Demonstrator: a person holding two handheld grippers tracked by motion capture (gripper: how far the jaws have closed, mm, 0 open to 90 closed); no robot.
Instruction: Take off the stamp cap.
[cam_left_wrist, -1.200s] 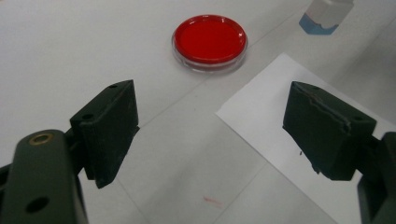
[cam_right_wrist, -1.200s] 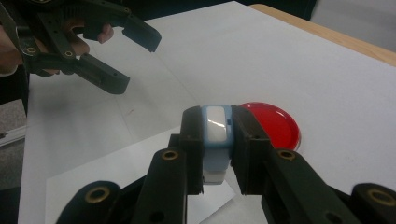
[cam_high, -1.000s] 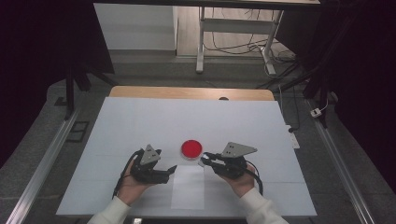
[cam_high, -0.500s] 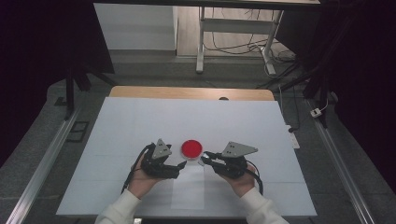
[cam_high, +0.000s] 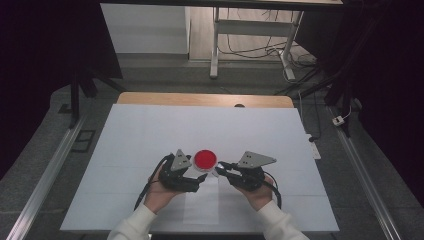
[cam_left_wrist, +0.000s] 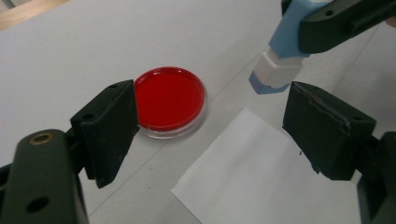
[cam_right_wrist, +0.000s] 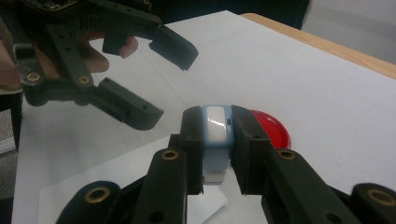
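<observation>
Right gripper (cam_right_wrist: 215, 140) clamped on blue-white pen thing (cam_right_wrist: 216, 135). Left gripper (cam_left_wrist: 210, 119) wide open, nothing held, red dish (cam_left_wrist: 169, 100) at its 11 o'clock, paper sheet (cam_left_wrist: 261, 172) underneath.

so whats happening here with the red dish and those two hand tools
A person works at a white table with tongs in each hand. The right tongs are shut on a small blue and white device, its tip pointing down beside a round red dish. The left tongs stand open near the dish, holding nothing. A white paper sheet lies in front.
</observation>
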